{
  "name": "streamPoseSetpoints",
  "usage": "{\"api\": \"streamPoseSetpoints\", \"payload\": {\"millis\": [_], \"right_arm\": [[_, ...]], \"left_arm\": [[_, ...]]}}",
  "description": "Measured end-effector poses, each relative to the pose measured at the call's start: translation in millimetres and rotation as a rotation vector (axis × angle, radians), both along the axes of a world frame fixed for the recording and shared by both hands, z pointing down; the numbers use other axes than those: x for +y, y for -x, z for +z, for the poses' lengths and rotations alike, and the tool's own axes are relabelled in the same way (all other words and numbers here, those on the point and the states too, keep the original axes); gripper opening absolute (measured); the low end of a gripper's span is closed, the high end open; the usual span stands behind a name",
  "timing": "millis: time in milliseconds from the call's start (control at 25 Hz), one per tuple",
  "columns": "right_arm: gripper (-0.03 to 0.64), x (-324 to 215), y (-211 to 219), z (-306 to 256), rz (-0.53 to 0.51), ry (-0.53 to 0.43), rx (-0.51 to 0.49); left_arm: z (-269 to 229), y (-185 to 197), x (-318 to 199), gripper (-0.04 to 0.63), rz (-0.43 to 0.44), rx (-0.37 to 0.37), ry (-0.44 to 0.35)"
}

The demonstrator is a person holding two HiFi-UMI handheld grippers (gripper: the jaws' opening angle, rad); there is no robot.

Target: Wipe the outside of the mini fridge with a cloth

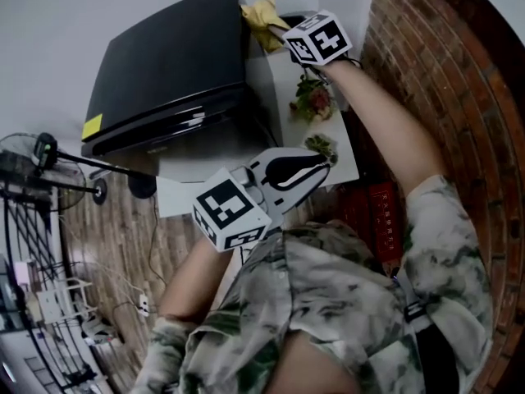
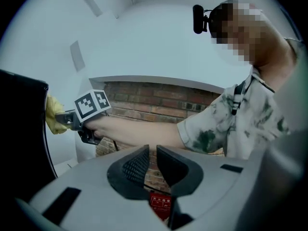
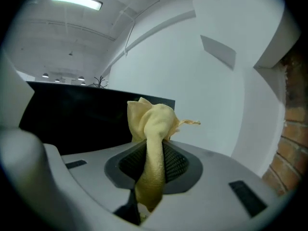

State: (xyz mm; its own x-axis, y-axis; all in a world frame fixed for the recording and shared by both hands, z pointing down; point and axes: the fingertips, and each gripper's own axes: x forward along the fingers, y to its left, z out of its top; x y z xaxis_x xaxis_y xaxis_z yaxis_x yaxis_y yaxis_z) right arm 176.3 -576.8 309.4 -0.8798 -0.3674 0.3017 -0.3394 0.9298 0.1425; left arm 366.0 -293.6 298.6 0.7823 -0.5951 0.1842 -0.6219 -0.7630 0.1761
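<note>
Cloth (image 3: pixel 151 121), yellow and bunched, is sitting pinched between the jaws of the right gripper (image 3: pixel 150 160). The jaws are pressing in on its middle, so that a crumpled wad is standing up past the tips while a tail is hanging back toward the camera. In the head view this gripper is reaching forward on an outstretched arm to the far right corner of the black mini fridge (image 1: pixel 168 64). It is holding the cloth at the top edge of the fridge's right side. The cloth appears to be touching that edge, though the contact itself is too small to make out with certainty.

The left gripper (image 2: pixel 153 152) is hovering low, close to the person's chest and well apart from the fridge. Its jaws are standing only slightly apart, with a narrow gap and nothing between them. Through that gap only the brick wall (image 2: pixel 159 100) and a red box (image 2: pixel 160 203) are showing.

The fridge is standing on a white table (image 1: pixel 346 161) with its door facing the lower left of the head view. A small bunch of flowers (image 1: pixel 312 98) is lying on the table just beside the fridge, under the right forearm (image 1: pixel 373 109). A fan (image 1: pixel 33 150) is standing on the wooden floor (image 1: pixel 115 236) to the left.
</note>
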Motion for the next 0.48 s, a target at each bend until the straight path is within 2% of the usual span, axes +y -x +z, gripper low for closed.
{"api": "streamPoseSetpoints", "payload": {"millis": [480], "right_arm": [[0.094,-1.8,16.9,95.4,-0.032,0.112,0.046]], "left_arm": [[20.1,3.1,-2.0,0.04,-0.094,-0.021,0.057]]}}
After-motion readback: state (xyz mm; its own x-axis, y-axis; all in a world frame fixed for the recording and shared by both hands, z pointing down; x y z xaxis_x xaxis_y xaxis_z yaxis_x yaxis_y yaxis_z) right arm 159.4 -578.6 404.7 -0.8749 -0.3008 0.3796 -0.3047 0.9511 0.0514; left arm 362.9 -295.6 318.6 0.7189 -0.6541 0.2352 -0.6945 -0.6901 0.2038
